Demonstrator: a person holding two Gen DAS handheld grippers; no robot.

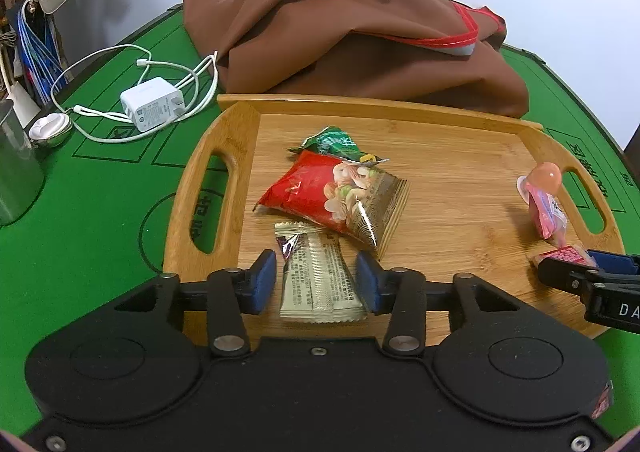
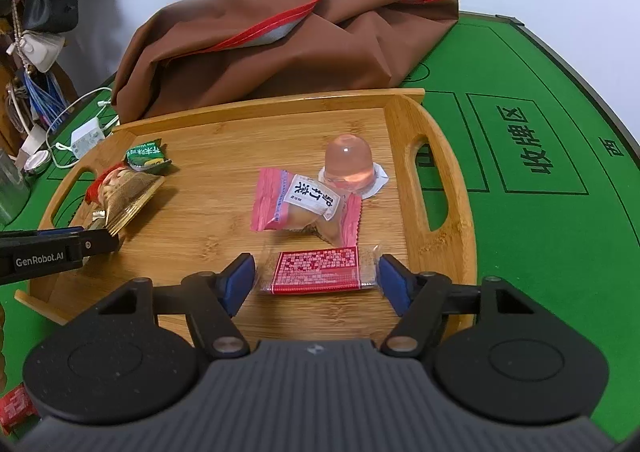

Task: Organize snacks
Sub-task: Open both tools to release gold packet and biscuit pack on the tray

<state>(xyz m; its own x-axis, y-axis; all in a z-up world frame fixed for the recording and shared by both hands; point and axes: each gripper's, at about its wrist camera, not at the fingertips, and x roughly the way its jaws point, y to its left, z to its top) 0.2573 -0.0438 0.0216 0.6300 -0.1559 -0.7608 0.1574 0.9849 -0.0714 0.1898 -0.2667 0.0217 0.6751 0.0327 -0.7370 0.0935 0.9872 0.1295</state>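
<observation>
At lower centre of each view, the left gripper (image 1: pixel 316 280) stands spread astride a silver packet (image 1: pixel 318 276) and the right gripper (image 2: pixel 316 278) astride a red-labelled packet (image 2: pixel 318 270); neither pinches, apparently sorting snacks to opposite ends of the wooden tray (image 2: pixel 400 120).

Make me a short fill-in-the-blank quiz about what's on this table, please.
1. The snacks lie on a wooden ____ with handle slots.
2. The red packet lies partly on top of a ____ packet.
3. Behind the tray lies a crumpled ____ bag with red trim.
4. A white charger rests on the ____ table surface.

Missing words: tray; green; brown; green
</observation>
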